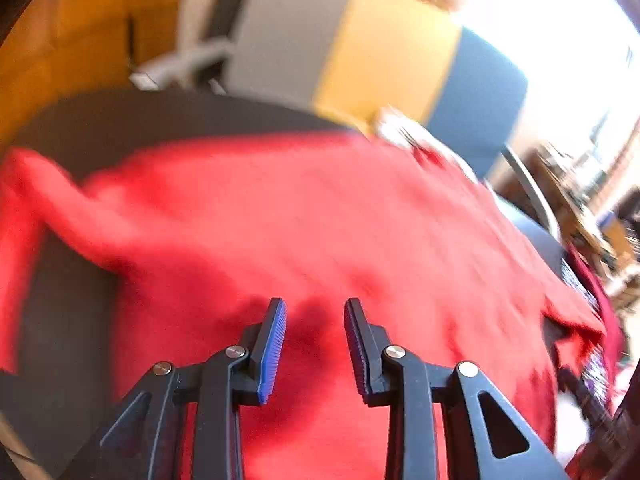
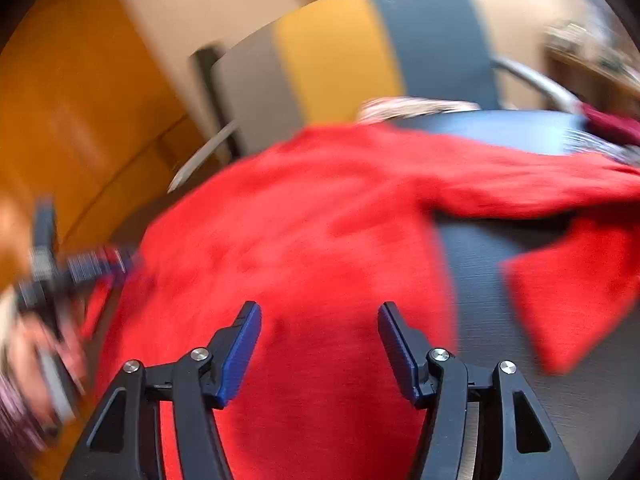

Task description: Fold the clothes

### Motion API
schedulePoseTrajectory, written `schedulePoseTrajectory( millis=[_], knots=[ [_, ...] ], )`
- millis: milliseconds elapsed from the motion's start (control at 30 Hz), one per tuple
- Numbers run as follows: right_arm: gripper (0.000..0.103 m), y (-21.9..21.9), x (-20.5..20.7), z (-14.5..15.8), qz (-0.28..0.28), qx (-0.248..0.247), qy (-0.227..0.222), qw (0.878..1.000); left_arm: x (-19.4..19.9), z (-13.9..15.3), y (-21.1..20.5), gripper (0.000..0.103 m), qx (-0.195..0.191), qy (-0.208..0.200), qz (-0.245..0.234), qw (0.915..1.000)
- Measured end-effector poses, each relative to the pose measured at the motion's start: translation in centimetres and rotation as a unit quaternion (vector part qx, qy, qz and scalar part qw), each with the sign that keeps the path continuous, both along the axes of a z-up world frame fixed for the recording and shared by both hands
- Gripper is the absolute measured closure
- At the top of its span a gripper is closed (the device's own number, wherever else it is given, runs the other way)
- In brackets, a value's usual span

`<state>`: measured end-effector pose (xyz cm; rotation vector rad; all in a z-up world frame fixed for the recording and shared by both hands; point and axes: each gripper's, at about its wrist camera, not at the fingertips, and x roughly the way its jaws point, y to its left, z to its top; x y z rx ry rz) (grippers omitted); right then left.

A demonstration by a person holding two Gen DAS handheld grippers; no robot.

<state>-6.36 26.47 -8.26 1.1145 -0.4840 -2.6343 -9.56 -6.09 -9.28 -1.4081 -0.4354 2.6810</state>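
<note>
A red long-sleeved top (image 1: 320, 220) lies spread on a dark round table (image 1: 120, 120). One sleeve (image 1: 60, 208) runs off to the left. My left gripper (image 1: 315, 308) hovers over the body of the top, open, with only red cloth seen below the gap between its blue pads. In the right wrist view the same top (image 2: 320, 220) fills the middle and its other sleeve (image 2: 520, 184) stretches right and doubles back. My right gripper (image 2: 319, 310) stands open wider above the cloth, holding nothing. Both views are blurred.
A person's hand (image 2: 36, 344) shows blurred at the left edge of the right wrist view. A dark red patterned garment (image 1: 600, 320) lies at the table's right side. A grey, yellow and blue panel (image 1: 380, 52) and an orange wall (image 1: 80, 32) stand behind.
</note>
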Motion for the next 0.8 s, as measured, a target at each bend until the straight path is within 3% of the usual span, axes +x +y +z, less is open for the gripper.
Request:
schedulePoseTrajectory(
  millis=[167, 300, 433, 500, 567, 633, 700, 733, 800],
  knots=[
    [0.042, 8.7, 2.3, 1.7, -0.113, -0.018, -0.001, 0.993, 2.4, -2.2, 2.4, 0.065, 0.026, 0.041, -0.016, 0.9987],
    [0.042, 14.5, 3.1, 0.4, -0.192, -0.044, -0.050, 0.979, 3.3, -3.7, -0.2, 0.066, 0.117, 0.054, -0.016, 0.9916],
    [0.046, 17.2, 2.7, -2.8, -0.220, -0.115, -0.102, 0.963, 1.3, -4.7, -0.3, 0.066, 0.089, 0.054, -0.020, 0.9944],
    [0.046, 17.9, 2.2, -4.0, -0.229, -0.155, -0.105, 0.955, 1.3, -4.7, -0.2, 0.066, 0.082, 0.055, -0.021, 0.9949],
    [0.047, 18.0, 1.4, -4.1, -0.235, -0.162, -0.088, 0.954, 1.3, -4.8, -0.2, 0.066, 0.087, 0.055, -0.020, 0.9944],
    [0.054, 18.0, 0.3, -4.2, -0.236, -0.152, -0.083, 0.956, 1.1, -4.6, 0.2, 0.066, 0.095, 0.056, -0.020, 0.9937],
    [0.085, 17.9, -0.7, -4.5, -0.233, -0.139, -0.086, 0.958, 1.3, -4.7, 0.2, 0.066, 0.097, 0.056, -0.020, 0.9935],
    [0.093, 17.9, -1.3, -4.6, -0.230, -0.131, -0.093, 0.960, 2.8, -4.2, 0.9, 0.066, 0.099, 0.056, -0.022, 0.9933],
    [0.094, 17.8, -1.6, -4.4, -0.218, -0.121, -0.099, 0.963, 2.6, -3.7, 1.2, 0.066, 0.098, 0.055, -0.024, 0.9934]
  ],
)
